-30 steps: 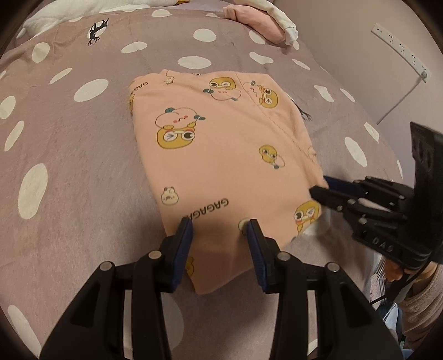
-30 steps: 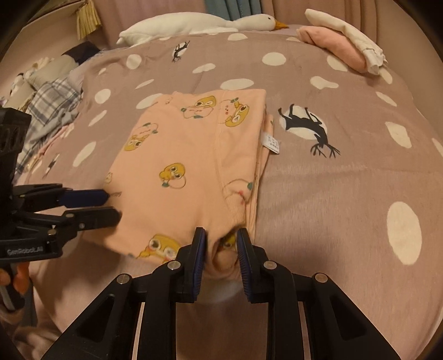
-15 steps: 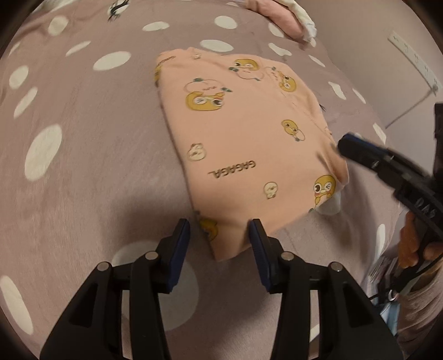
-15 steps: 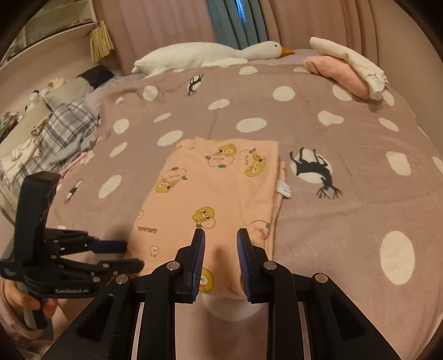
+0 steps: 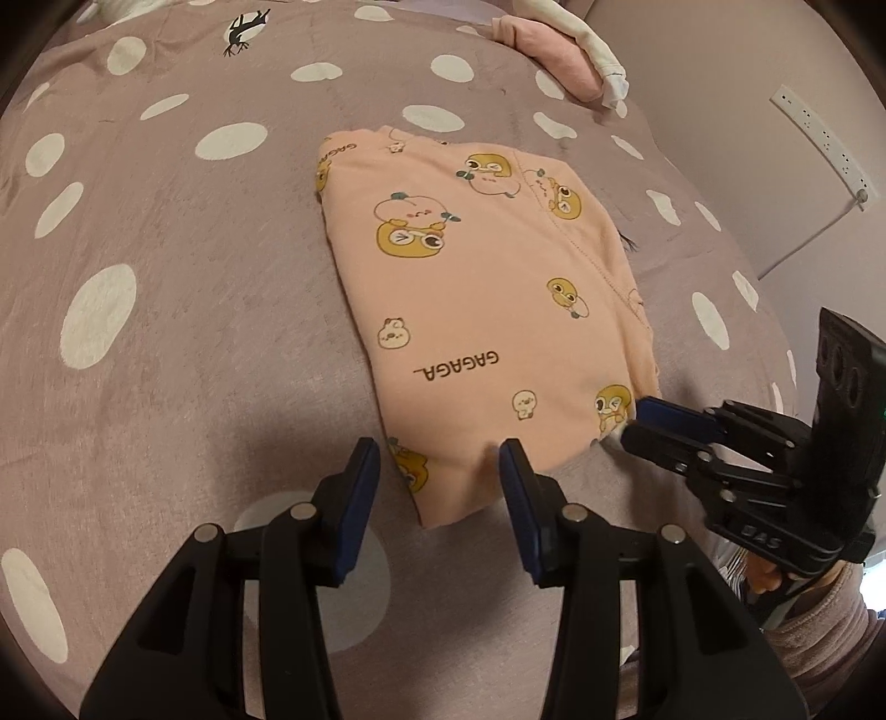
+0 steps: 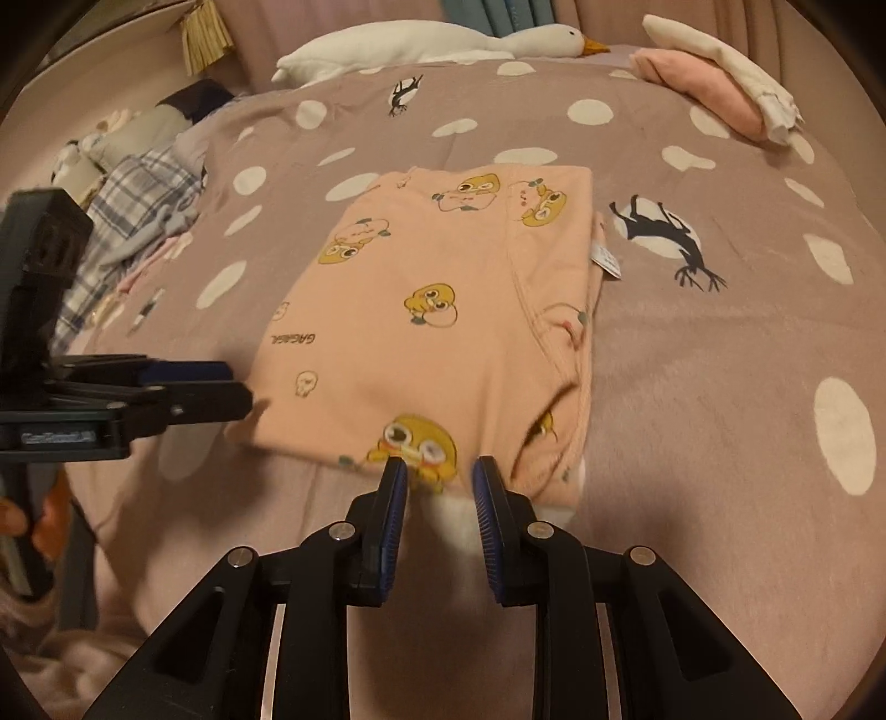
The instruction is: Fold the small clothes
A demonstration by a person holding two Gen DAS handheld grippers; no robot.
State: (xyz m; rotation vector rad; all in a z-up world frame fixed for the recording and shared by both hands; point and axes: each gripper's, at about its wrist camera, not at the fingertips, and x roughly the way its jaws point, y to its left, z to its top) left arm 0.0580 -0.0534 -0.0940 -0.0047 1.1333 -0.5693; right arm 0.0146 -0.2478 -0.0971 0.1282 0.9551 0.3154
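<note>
A folded peach garment with yellow cartoon prints (image 5: pixel 487 310) lies flat on the mauve polka-dot blanket (image 5: pixel 166 332); it also shows in the right wrist view (image 6: pixel 443 310). My left gripper (image 5: pixel 440 471) is open, its jaws either side of the garment's near corner. My right gripper (image 6: pixel 440 476) is open at the garment's near edge, with nothing between its pads. Each gripper shows in the other's view: the right gripper (image 5: pixel 637 423) by the garment's right corner, the left gripper (image 6: pixel 238 387) by its left edge.
A stack of folded pink and white clothes (image 6: pixel 720 83) lies at the far right of the bed. A white goose plush (image 6: pixel 432 41) lies at the head. A plaid cloth pile (image 6: pixel 127 205) sits at the left. A wall power strip (image 5: pixel 819 144) hangs at the right.
Both grippers pulled back and up from the garment's near edge half a second ago, then came back close to it. The right gripper, which pinched the edge, has let go.
</note>
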